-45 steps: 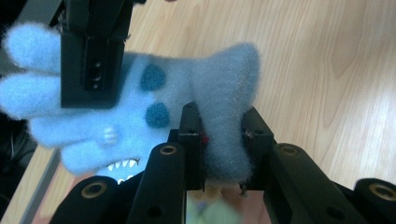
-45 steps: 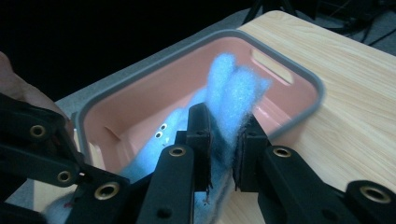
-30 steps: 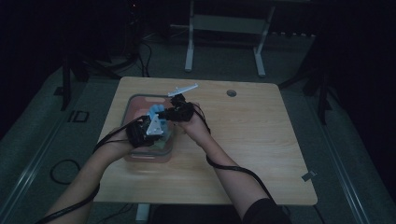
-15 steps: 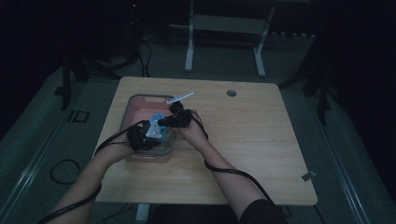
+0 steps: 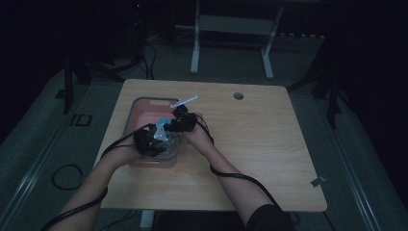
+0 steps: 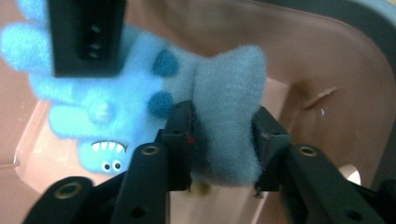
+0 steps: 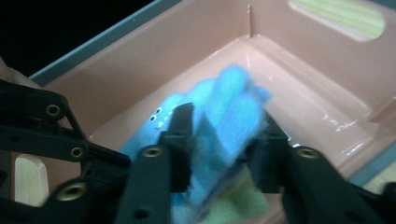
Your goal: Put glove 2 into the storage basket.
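**Both grippers on the blue toy, over the pink bin**

Here we are above the bin (image 5: 139, 103), which sits at the left of the worktop (image 5: 269, 154). Both grippers meet over it: left gripper (image 5: 155, 137) low and near, right gripper (image 5: 172, 126) just beyond. Between them, the blue toy (image 5: 163, 126).

In the left gripper view the fingers (image 6: 181, 135) are closed part-way, pinching a grey-blue fleecy fold of the toy (image 6: 224, 116). The fabric bulges between them — soft, light stuff by the look of it, no stiffness at all. It should sag and stretch rather than slip. Bunched folds like this one look the safest hold.

This view gives the toy's little face, teeth and eyes, down at the left, and a black finger of the other gripper across its top.

The right gripper view shows its fingers (image 7: 180, 123) likewise nipped on a bright blue lobe (image 7: 229, 112), with something pale green below, too blurred to name. The high view adds a white strip (image 5: 184, 101) on the bin's far rim.
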`<action>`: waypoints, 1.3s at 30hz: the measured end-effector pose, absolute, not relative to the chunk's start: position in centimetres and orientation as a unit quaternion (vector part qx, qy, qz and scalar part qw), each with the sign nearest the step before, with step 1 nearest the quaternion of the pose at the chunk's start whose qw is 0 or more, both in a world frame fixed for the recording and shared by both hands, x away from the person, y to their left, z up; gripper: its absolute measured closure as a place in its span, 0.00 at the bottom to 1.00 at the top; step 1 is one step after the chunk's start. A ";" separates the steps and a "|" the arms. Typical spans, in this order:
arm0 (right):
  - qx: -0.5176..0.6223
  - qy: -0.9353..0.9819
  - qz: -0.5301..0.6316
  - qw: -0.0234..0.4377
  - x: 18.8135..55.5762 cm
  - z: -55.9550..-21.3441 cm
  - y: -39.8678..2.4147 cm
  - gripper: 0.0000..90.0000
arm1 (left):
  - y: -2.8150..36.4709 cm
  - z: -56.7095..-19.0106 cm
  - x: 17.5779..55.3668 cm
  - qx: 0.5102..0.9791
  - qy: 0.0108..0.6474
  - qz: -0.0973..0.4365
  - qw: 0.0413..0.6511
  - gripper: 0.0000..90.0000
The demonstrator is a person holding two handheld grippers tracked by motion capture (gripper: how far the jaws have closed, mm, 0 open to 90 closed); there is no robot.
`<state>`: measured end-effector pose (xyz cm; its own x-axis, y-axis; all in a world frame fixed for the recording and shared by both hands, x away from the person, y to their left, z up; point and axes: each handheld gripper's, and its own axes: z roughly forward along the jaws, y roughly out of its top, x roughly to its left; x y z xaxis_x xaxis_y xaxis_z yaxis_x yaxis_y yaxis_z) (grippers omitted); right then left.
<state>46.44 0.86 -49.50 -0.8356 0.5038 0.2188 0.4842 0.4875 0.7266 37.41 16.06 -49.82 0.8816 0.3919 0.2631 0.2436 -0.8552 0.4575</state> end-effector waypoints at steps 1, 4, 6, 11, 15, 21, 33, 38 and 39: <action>0.287 0.861 0.419 0.017 46.5 -49.3 0.7 0.64 | 16.1 -49.8 37.4 0.947 0.168 0.177 0.210 0.69; 0.288 0.854 0.432 0.021 46.6 -48.2 0.0 0.53 | 16.1 -49.8 37.3 0.944 0.178 0.182 0.209 0.54; 0.285 0.855 0.434 0.020 46.6 -47.9 -0.2 0.51 | 16.2 -49.6 37.2 0.942 0.187 0.189 0.206 0.51; 0.279 0.855 0.435 0.025 46.1 -46.8 -1.3 0.42 | 16.4 -48.4 37.1 0.921 0.230 0.202 0.239 0.31; 0.273 0.855 0.440 0.015 45.8 -46.2 -2.4 0.33 | 16.4 -47.2 37.0 0.914 0.244 0.193 0.262 0.16; 0.253 0.859 0.445 0.002 45.0 -46.2 -4.0 0.22 | 15.3 -45.9 36.2 0.902 0.247 0.198 0.295 0.13; 0.242 0.862 0.445 0.022 43.9 -46.0 -7.8 0.21 | 12.3 -45.2 35.2 0.893 0.246 0.177 0.331 0.09; 0.245 0.862 0.443 0.024 43.8 -46.2 -9.3 0.21 | 11.1 -45.3 35.1 0.891 0.247 0.175 0.338 0.08; 0.247 0.862 0.442 0.024 43.8 -46.3 -9.6 0.21 | 10.8 -45.3 35.0 0.890 0.248 0.174 0.341 0.07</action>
<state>43.83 -9.59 -46.28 -0.8767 0.4470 0.1777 0.4051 0.4872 0.7736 35.01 10.79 -45.34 0.8165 0.5600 0.1404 0.3232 -0.6449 0.6925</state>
